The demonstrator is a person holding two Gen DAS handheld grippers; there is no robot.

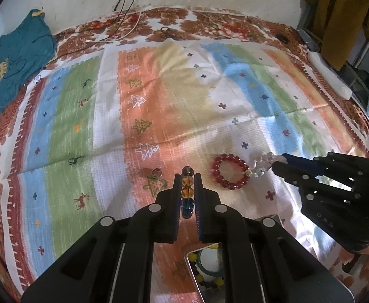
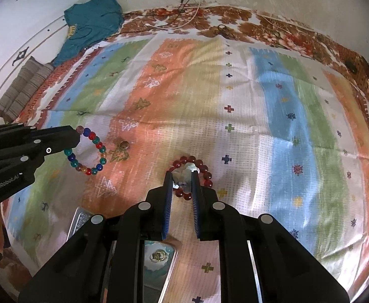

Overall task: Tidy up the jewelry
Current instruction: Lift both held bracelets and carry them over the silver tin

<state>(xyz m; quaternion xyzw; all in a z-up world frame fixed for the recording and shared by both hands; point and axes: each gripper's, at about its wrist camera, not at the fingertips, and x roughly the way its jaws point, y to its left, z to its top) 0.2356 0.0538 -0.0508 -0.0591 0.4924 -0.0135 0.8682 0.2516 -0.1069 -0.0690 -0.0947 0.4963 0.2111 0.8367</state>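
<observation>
My left gripper is shut on a multicoloured bead bracelet, which hangs from it above the cloth in the right wrist view. My right gripper is shut on a white bead bracelet, held just over a red bead bracelet lying on the cloth. In the left wrist view the white bracelet sits at the right gripper's tips, right of the red bracelet. A small ring lies on the cloth; it also shows in the right wrist view.
A metal tray with beads and a green bangle lies under the grippers, near edge; it also shows in the right wrist view. A teal garment lies far left. Cables run along the far edge. A striped cloth covers the surface.
</observation>
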